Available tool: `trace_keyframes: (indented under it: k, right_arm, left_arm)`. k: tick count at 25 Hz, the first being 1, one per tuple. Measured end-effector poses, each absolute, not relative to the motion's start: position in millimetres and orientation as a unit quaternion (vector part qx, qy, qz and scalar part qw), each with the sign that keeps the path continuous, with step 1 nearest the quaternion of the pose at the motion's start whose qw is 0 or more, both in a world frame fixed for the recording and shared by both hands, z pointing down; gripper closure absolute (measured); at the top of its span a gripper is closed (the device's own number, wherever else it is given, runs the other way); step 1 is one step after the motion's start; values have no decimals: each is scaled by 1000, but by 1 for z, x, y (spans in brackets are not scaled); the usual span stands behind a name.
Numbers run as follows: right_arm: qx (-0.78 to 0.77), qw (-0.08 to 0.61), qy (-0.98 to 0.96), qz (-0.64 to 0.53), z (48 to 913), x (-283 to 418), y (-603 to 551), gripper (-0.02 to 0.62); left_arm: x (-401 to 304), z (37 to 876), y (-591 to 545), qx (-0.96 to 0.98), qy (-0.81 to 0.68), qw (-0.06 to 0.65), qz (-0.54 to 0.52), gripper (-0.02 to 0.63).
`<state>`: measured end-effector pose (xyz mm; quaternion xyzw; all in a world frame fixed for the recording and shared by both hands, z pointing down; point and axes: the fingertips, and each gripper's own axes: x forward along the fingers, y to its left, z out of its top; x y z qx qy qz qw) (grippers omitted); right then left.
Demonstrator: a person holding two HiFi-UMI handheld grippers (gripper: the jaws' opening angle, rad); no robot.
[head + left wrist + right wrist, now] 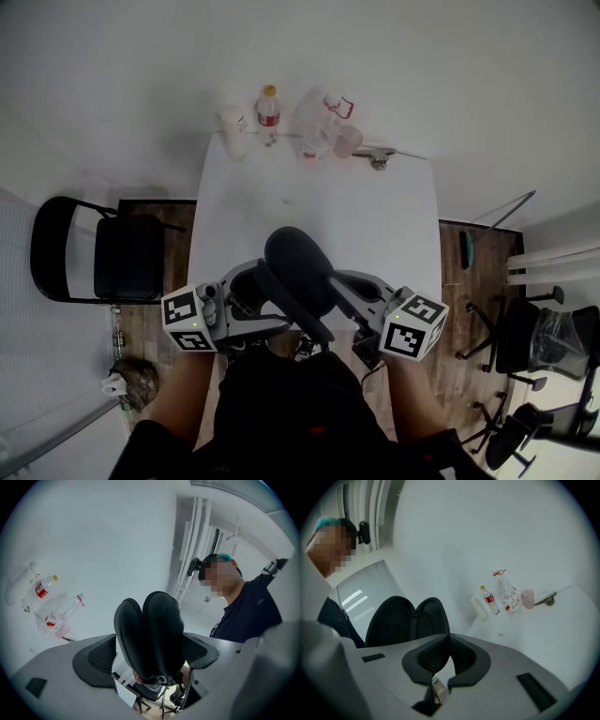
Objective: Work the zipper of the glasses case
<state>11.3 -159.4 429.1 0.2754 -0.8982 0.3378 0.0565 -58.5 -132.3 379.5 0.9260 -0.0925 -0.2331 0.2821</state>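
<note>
The black glasses case is held up over the near edge of the white table, its two shells parted like a clam. My left gripper stands wide open with the case rising between its pads; I see no pad pressing on it. My right gripper is shut, and a small pale tag, seemingly the zipper pull, is pinched between its jaws. In the right gripper view the case shows to the left behind the jaw. In the head view the left gripper and right gripper flank the case.
At the table's far edge stand a red-labelled bottle, a white cup, a clear plastic bottle and a pink cup. A black folding chair is on the left, office chairs on the right.
</note>
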Motion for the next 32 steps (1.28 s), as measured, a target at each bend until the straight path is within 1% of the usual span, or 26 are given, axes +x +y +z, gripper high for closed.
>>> trace_keyframes:
  k: [3,6,10,14,16,18,20,24,28,32]
  right_arm:
    - [287,114,-913,265,425,5,-152,561]
    - [293,146,-920,217,420,0,-147,561]
    - [284,158,-925,197,416,-5,-138,561]
    - [268,150,-927,214,417,-9,-133,559]
    - [252,138,-929,232,417,-10,-129,552]
    - [228,117,-932,257,416,-12,-124,538]
    - [199,88,-932,289,412,-15,-119,525]
    - [151,27,-926,346,402,-12,-112,508]
    - [110,-32,-911,397,394,-2,-112,499]
    - [85,-75,-901,420,387,4,-108,467]
  left_arm:
    - [-57,378,-133,919,-88,293,-251,184]
    - [-64,374,-135,898,-85,318,-292,184]
    - [-72,370,-137,873,-76,344,-336,186]
    - [-78,375,-136,865,-64,358,-346,187]
    - [-80,375,-134,863,-58,361,-349,197]
    - [-82,376,-133,861,-54,364,-351,244]
    - [-85,376,-131,858,-45,369,-354,261]
    - [-84,372,-127,857,-20,373,-355,273]
    - [-87,368,-126,856,-19,358,-372,291]
    - [-90,365,-124,846,-16,365,-388,314]
